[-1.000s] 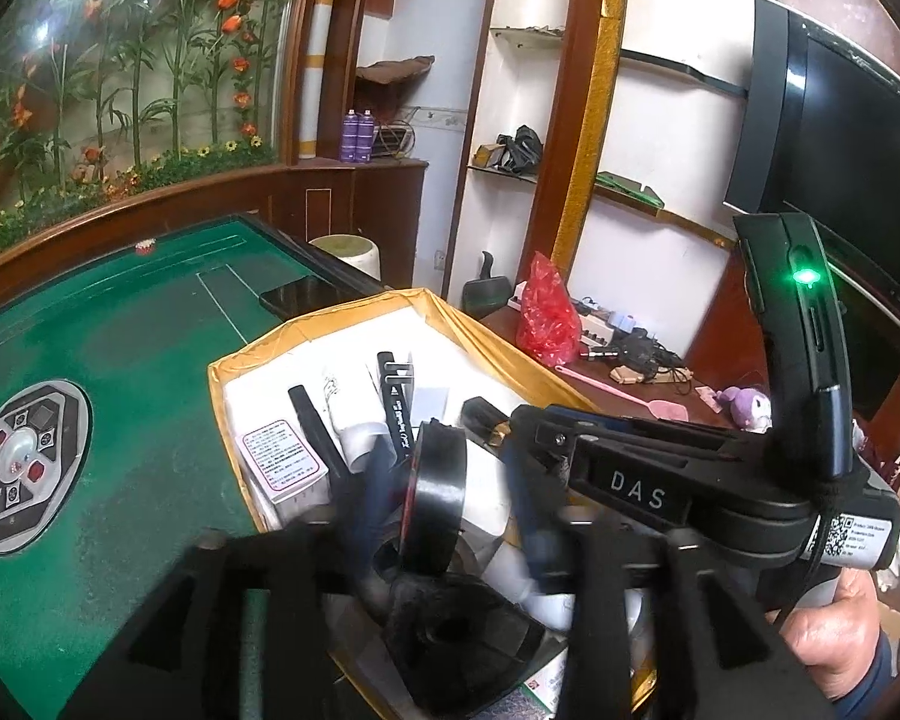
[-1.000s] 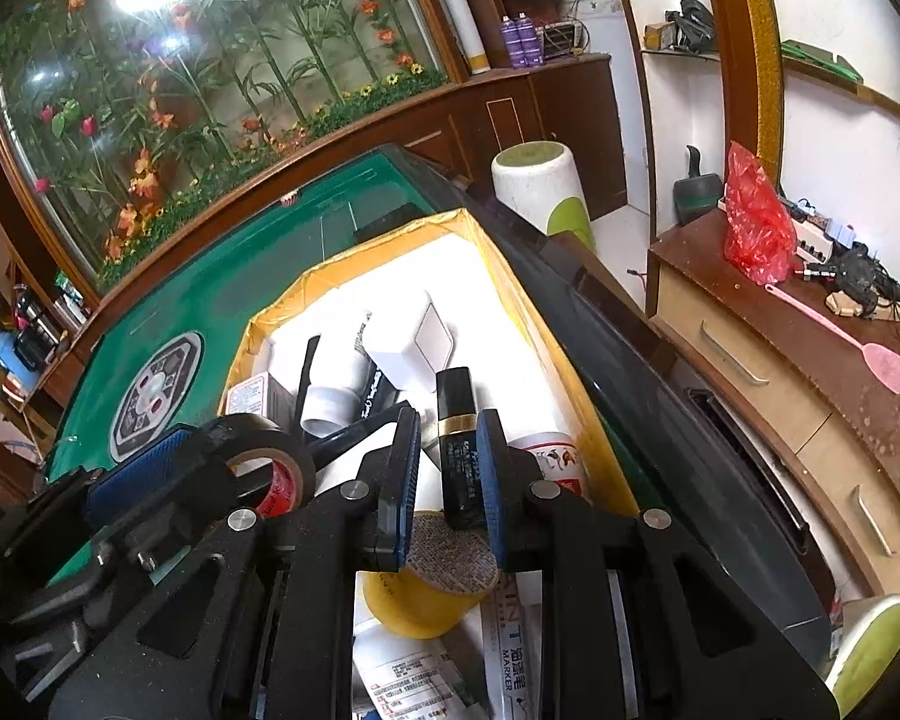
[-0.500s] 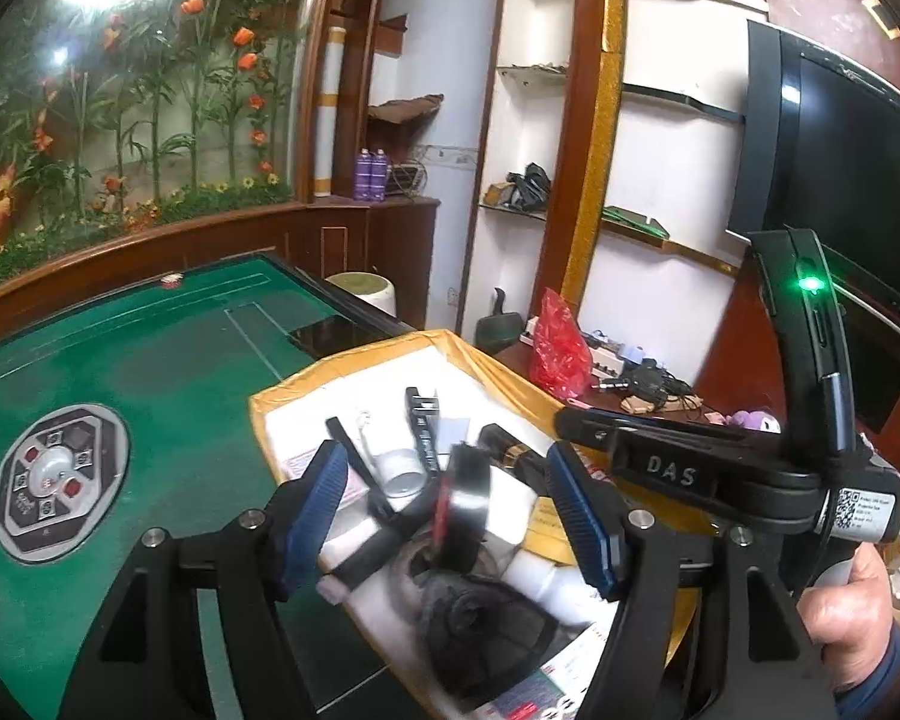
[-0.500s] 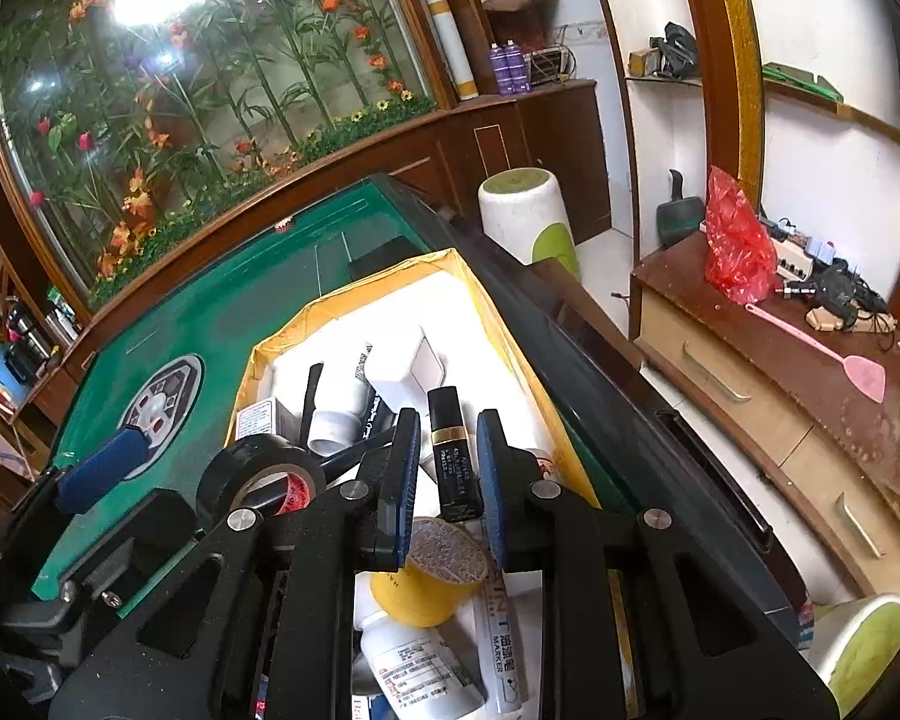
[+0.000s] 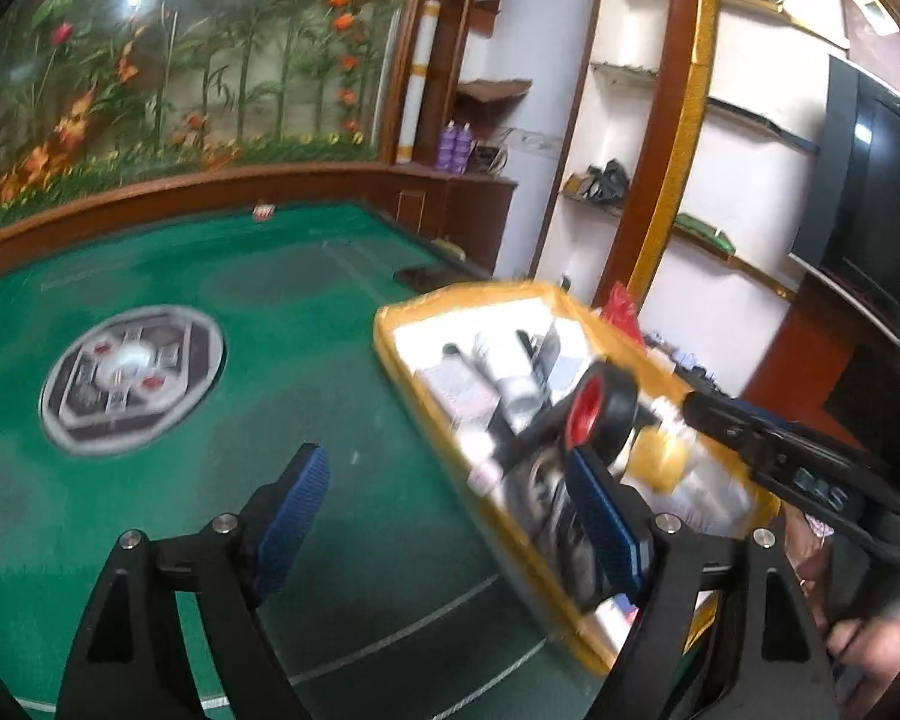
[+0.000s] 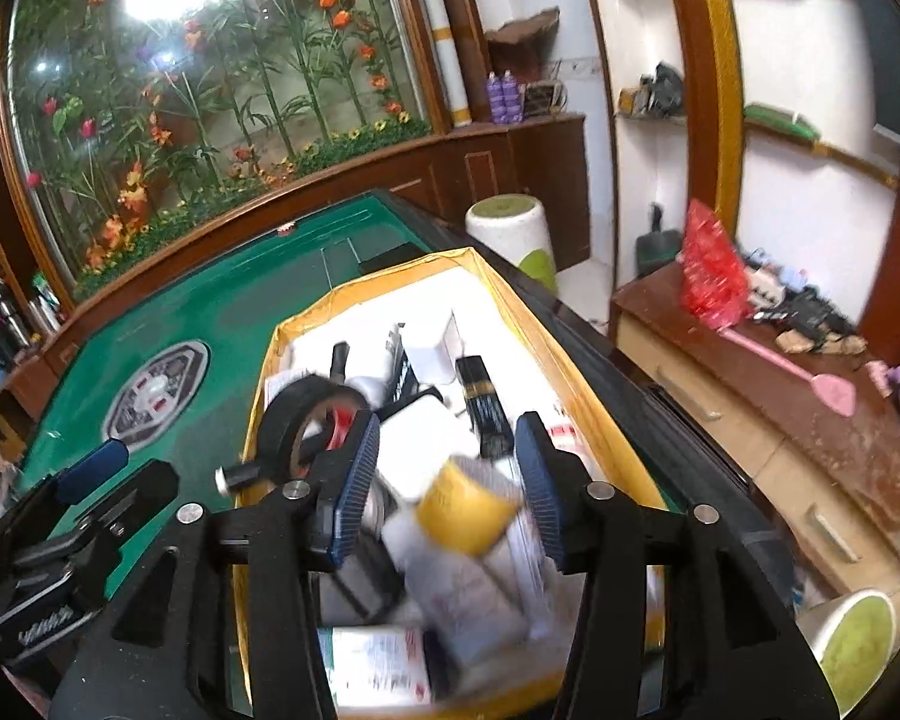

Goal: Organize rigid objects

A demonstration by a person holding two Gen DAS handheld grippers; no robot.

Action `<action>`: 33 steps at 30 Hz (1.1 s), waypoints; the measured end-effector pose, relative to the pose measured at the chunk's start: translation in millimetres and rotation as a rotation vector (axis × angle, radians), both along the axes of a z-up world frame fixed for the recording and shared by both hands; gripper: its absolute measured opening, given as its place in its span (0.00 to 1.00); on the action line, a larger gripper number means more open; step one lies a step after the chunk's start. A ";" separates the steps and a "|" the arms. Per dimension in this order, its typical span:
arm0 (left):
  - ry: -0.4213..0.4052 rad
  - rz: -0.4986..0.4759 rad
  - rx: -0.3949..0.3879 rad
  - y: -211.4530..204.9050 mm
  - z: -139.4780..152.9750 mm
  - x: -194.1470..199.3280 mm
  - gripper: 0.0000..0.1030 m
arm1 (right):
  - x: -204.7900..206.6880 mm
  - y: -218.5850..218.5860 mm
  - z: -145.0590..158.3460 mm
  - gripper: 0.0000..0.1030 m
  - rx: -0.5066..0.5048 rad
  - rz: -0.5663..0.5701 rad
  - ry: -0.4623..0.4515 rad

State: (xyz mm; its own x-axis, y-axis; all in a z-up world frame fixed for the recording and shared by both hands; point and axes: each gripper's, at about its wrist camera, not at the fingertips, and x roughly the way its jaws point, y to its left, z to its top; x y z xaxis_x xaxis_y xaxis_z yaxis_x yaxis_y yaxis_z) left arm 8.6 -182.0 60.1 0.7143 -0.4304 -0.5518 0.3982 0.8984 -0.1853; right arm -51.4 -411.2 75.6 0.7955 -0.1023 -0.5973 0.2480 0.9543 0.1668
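The right gripper (image 6: 447,480) hangs over the near end of the box (image 6: 576,372), its jaws having just been opening; nothing is pinched, though a yellow cup (image 6: 465,507) lies below the gap, blurred, so whether a pad brushes it cannot be told; the left gripper (image 5: 444,516) is likewise released, jaws having just been widening, its left pad over bare green felt (image 5: 306,372) and its right pad at the box's near wall, empty between.

Inside the box, just past the cup, sits a jumble: a labelled white packet (image 6: 378,666) nearest, a black tape roll (image 6: 297,420) with a red core propped on edge toward the left wall, then a black-and-gold tube (image 6: 483,402) lying lengthwise, a white block (image 6: 429,345) behind it, and the far end bare white; beyond the box a dark phone (image 6: 390,255) rests on the felt.

My reading is that both tools are between picks, choosing the next item; to do that well, settle the hand first, since the blur suggests haste; take the topmost free piece, the cup or the roll, not a buried one; bring the pads down square on either side, clear of neighbours, before closing; keep the two grippers apart, as they crowd the same corner.
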 end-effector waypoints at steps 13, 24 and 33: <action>-0.069 0.040 0.257 -6.6 -3.4 -31.7 0.86 | -52.2 45.3 -22.6 0.69 -0.225 -0.110 -0.020; 0.020 0.040 0.310 -11.5 -7.5 -21.8 0.87 | -55.0 47.3 -19.1 0.69 -0.215 -0.107 -0.038; -0.025 0.062 0.342 -14.0 -3.8 -29.9 0.87 | -57.4 52.6 -15.2 0.69 -0.226 -0.097 -0.059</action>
